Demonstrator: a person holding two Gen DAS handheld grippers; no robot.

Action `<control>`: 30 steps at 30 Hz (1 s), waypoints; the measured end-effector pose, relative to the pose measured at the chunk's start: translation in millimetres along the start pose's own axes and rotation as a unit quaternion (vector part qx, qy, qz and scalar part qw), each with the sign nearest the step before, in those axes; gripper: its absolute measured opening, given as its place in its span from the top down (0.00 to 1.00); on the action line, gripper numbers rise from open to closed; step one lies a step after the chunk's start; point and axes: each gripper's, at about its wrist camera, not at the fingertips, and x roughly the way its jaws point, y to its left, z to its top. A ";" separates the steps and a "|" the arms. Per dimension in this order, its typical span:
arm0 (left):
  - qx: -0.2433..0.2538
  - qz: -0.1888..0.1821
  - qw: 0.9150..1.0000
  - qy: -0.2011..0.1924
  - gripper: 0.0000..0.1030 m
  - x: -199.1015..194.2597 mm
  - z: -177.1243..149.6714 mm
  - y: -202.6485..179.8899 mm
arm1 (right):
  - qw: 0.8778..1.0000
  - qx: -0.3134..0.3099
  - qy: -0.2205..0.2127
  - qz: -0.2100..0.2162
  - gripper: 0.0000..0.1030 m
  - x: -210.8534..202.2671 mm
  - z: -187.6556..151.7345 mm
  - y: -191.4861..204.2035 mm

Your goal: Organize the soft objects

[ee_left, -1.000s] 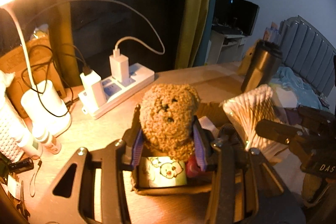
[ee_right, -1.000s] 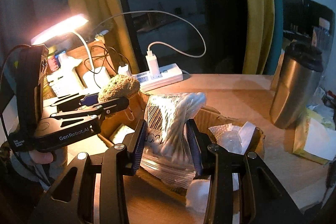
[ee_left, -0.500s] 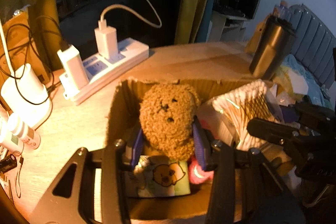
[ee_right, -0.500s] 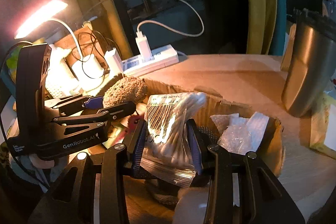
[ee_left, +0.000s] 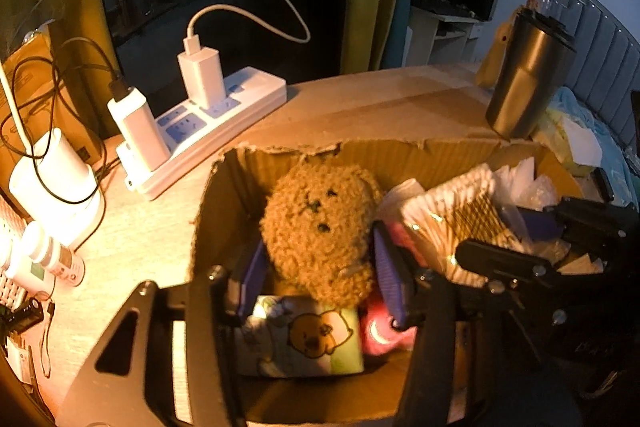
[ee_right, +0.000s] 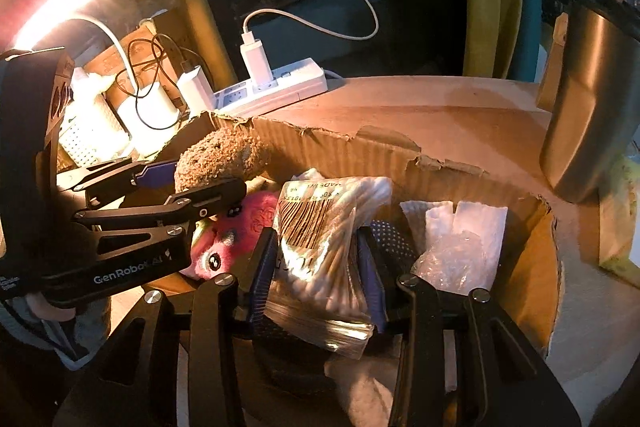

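Observation:
My left gripper [ee_left: 320, 267] is shut on a brown fuzzy teddy bear [ee_left: 320, 227] and holds it inside an open cardboard box [ee_left: 400, 155]. The bear also shows in the right wrist view [ee_right: 220, 159], between the left gripper's fingers [ee_right: 208, 193]. My right gripper [ee_right: 316, 267] is shut on a clear bag of cotton swabs [ee_right: 320, 227], low in the same box [ee_right: 360, 151]; the bag shows in the left wrist view [ee_left: 452, 219]. A pink plush toy [ee_right: 236, 235] and a cartoon-printed tissue pack [ee_left: 308, 339] lie in the box.
A white power strip [ee_left: 208, 131] with chargers and cables lies behind the box. A steel tumbler [ee_left: 524, 75] stands at the right. A lit desk lamp [ee_right: 56, 11], small bottles [ee_left: 44, 259] and a brown box stand at the left. A clear plastic bag [ee_right: 460, 247] lies in the box.
Both grippers have moved down into the cardboard box, carrying the bear and the cotton swab bag. Both remain shut on their objects.

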 end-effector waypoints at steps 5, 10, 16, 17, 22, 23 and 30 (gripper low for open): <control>-0.015 0.003 1.000 -0.013 0.36 -13.3 -0.2 7.1 | 1.000 0.005 -0.008 -0.005 0.56 -7.7 0.8 0.4; -0.019 0.005 1.000 -0.025 0.28 -28.8 -1.3 8.3 | 1.000 0.010 -0.018 -0.014 0.45 -19.7 1.8 -0.3; -0.021 0.003 0.999 -0.038 0.28 -48.8 -6.5 6.8 | 0.999 0.010 -0.027 -0.022 0.45 -35.5 -1.9 3.9; -0.019 0.002 0.999 -0.038 0.28 -53.3 -7.9 6.0 | 0.999 0.010 -0.028 -0.024 0.45 -38.9 -3.5 4.8; -0.019 -0.001 0.999 -0.048 0.28 -70.7 -12.2 3.8 | 0.999 0.010 -0.034 -0.030 0.45 -52.8 -9.1 9.2; -0.019 -0.001 0.999 -0.051 0.28 -74.5 -13.2 3.7 | 0.999 0.009 -0.035 -0.033 0.45 -55.9 -10.1 10.5; -0.021 -0.004 0.998 -0.065 0.27 -101.4 -23.9 4.6 | 0.998 0.003 -0.043 -0.040 0.45 -75.8 -18.3 21.4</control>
